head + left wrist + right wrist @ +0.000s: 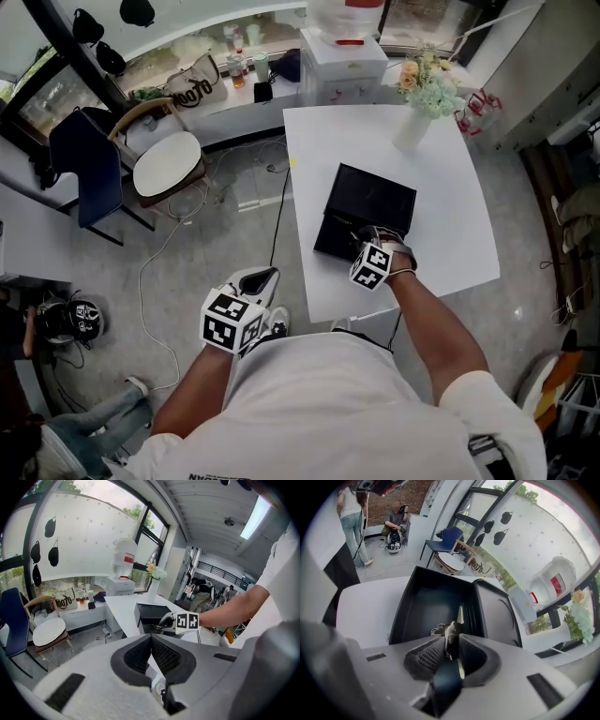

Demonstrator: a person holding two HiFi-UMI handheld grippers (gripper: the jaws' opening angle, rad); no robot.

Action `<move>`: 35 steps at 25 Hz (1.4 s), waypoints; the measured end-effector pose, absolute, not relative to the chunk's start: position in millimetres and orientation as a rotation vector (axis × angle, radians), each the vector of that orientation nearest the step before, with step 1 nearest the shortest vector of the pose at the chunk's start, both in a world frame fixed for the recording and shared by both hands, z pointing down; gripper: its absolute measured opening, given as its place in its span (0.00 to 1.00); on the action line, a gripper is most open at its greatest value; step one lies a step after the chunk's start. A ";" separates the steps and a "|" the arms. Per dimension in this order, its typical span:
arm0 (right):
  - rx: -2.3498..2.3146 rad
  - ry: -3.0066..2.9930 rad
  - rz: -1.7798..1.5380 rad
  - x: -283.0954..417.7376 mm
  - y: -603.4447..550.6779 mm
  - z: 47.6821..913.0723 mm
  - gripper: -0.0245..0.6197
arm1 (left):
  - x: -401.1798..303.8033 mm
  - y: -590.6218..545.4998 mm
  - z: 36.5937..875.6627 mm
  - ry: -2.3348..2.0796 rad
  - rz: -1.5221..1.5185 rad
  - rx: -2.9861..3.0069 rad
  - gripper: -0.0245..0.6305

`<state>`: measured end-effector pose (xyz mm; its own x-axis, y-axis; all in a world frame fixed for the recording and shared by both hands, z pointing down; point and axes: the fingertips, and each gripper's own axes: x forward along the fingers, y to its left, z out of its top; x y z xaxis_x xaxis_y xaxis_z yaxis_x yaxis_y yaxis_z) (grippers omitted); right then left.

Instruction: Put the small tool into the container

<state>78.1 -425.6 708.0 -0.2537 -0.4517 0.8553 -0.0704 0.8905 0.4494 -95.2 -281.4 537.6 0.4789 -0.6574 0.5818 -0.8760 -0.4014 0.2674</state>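
We stand at a square white tabletop [450, 187] in a bright room with a grey floor [234, 206]. A black container [366, 211] lies open near the tabletop's front left, with its tray nearest us and its lid flat beside it. At the far edge, well apart from the container, a white vase [412, 127] holds pale flowers.

Our right gripper [451, 644] points steeply down over the tray. Its fingers stand apart with the tool [453, 629] between them, the metal end just above the tray's dark inside. We cannot tell whether that end touches the bottom.

Our left gripper [265, 277] hangs off the tabletop, over the floor near its front left corner. Its fingers are closed together with nothing between them.

Left of the tabletop, cables [159, 272] trail across the floor. A chair with a round white seat [167, 164] stands beside a blue chair [89, 164]. A low ledge under the curved window carries a tote bag [192, 89] and bottles, and a white cabinet [342, 61] stands behind the tabletop. A helmet [70, 319] sits on the floor at the left. In the right gripper view, 2 people [351, 522] are at the room's far side, 1 standing and 1 crouching.
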 end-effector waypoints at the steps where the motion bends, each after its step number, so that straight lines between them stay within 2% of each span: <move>1: 0.390 -1.806 -0.375 77.8 -425.7 708.4 0.18 | -95.3 -281.5 537.9 -1.262 0.529 2.185 0.05; 8: 0.393 -1.806 -0.358 76.6 -422.8 700.6 0.22 | -95.8 -281.4 536.4 -1.244 0.528 2.205 0.05; 16: 0.469 -1.874 -0.323 81.3 -402.3 665.3 0.22 | -82.9 -290.0 536.5 -1.179 0.538 2.269 0.05; 28: 0.916 -2.282 0.190 97.4 -354.3 557.1 0.18 | -23.2 -313.6 512.1 -1.098 0.501 2.466 0.05; 35: 1.059 -2.406 0.272 111.7 -324.4 501.1 0.17 | 7.0 -311.4 494.5 -1.010 0.507 2.561 0.05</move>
<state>111.7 -324.4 501.1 -0.5769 -0.6357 0.5129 -0.7341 0.6788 0.0157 7.0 -311.4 494.5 0.6833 -0.5805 0.4429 -0.7020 -0.6890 0.1801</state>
